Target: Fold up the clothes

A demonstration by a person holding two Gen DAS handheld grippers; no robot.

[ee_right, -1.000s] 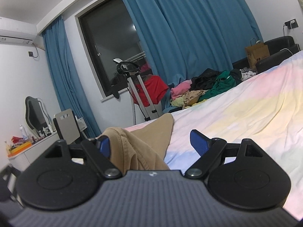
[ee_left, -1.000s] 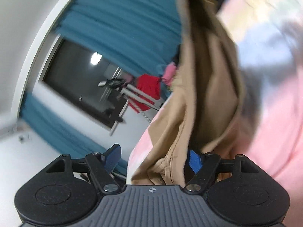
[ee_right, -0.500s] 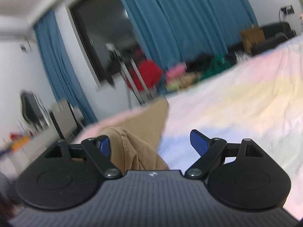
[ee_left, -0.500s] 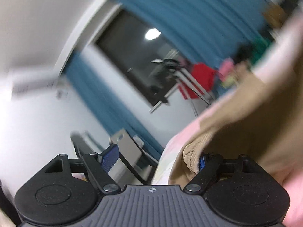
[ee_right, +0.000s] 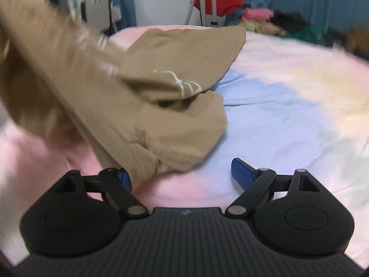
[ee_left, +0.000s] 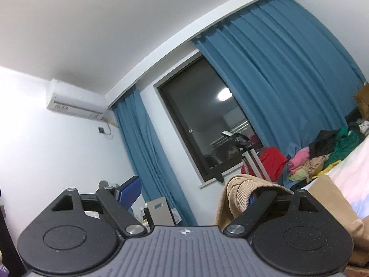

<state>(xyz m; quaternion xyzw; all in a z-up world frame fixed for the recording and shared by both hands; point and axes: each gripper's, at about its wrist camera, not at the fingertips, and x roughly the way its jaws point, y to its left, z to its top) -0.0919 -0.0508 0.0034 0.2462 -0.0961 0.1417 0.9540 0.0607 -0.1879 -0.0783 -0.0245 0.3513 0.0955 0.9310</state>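
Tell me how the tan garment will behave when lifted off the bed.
Probably floppy: the tan garment already sags and creases over itself. It likely drapes rather than holds shape, since a ribbed edge hangs over one finger of the left gripper. It looks unlikely to slide on the bedsheet.

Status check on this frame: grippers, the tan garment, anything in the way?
Left gripper opening, tan garment draped over one finger. Right gripper open, garment beside one pad. Bedspread ahead unobstructed.

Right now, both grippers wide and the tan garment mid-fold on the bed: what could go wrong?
1. The left gripper is opening, yet the tan garment's ribbed hem is draped over its right finger; pulling away may drag the fold apart.
2. The right gripper is open with the tan garment only beside its left pad, so the raised cloth could drop crooked onto the pastel bedsheet.
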